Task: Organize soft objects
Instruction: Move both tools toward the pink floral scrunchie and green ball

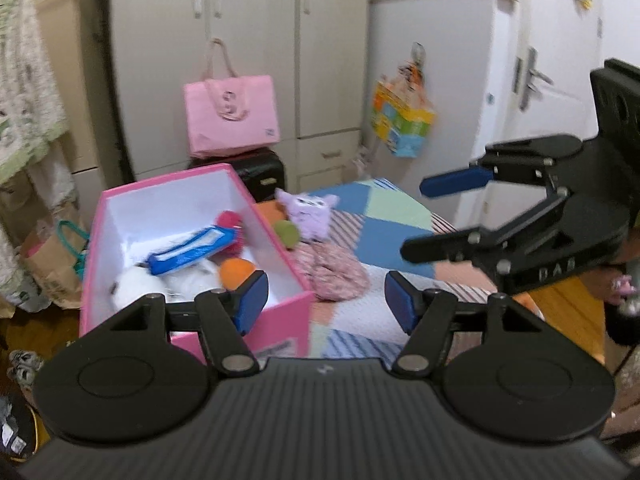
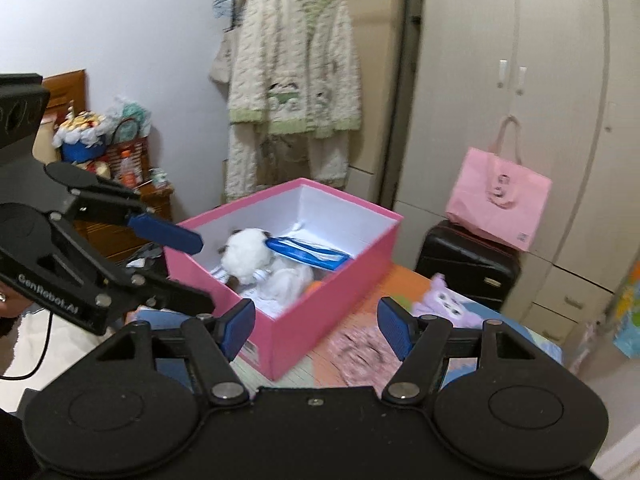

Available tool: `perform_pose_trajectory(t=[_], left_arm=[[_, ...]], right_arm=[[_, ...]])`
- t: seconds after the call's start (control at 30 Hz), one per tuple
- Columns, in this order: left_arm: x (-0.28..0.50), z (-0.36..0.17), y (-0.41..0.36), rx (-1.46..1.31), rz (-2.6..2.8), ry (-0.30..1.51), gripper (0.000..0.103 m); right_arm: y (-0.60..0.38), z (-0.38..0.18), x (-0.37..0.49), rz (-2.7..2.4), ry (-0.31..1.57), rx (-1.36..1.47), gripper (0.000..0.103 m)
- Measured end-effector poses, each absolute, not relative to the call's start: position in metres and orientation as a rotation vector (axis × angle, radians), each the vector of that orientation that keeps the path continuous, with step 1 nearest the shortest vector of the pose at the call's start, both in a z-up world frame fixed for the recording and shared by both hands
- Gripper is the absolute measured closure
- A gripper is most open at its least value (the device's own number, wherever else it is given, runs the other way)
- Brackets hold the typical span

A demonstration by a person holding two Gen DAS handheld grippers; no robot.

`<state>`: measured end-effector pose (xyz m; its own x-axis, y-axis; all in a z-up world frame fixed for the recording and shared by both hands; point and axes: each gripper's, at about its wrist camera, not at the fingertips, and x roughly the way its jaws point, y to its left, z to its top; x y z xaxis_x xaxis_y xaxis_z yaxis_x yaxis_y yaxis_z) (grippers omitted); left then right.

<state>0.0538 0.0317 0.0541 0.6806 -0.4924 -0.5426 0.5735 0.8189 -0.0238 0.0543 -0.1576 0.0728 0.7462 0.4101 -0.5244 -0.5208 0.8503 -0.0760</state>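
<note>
Both empty claws (image 1: 326, 304) (image 2: 316, 330) gape; pink box (image 1: 276, 248) runs lengthwise away, upright.

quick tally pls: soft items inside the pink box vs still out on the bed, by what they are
In the pink box:
white plush toy: 1
blue wipes pack: 1
orange ball: 1
red pom-pom ball: 1
On the bed:
purple plush toy: 1
green ball: 1
pink patterned cloth: 1
Total: 7 visible (4 in, 3 out); more may lie hidden under the plush.
</note>
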Motion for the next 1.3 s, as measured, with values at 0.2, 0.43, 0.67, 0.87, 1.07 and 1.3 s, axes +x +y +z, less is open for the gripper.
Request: perform_pose_trajectory(t=[0.2,0.43,0.67,0.87,1.07,1.3], left_arm=[[0.046,0.044,-0.003,0.187,-0.664,0.578,0.039],[0.051,0.022,-0.043,0.220,-0.663,0.594,0.038],[0.066,0.004,-0.074,0.233,-0.550,0.540,0.038],[0.088,-0.012,-0.101,0.258,-0.463,0.507,0.038],[0.116,-0.031,-0.120,0.241,-0.374,0.474,0.034],[0.141,-0.051,-0.132,0.256,-0.286,0.488,0.033]], right_arm=[[-0.195,0.066,0.038,0.444,0.506,-0.171,0.030],[-0.228,0.053,0.041,0.406,0.511,-0.110,0.030],[-0.254,0.030,0.061,0.414,0.481,-0.058,0.028],[-0.273,0.013,0.095,0.447,0.485,0.001,0.027],[-0.273,0.004,0.133,0.527,0.530,0.001,0.027],[-0.262,0.002,0.178,0.648,0.533,-0.030,0.027]])
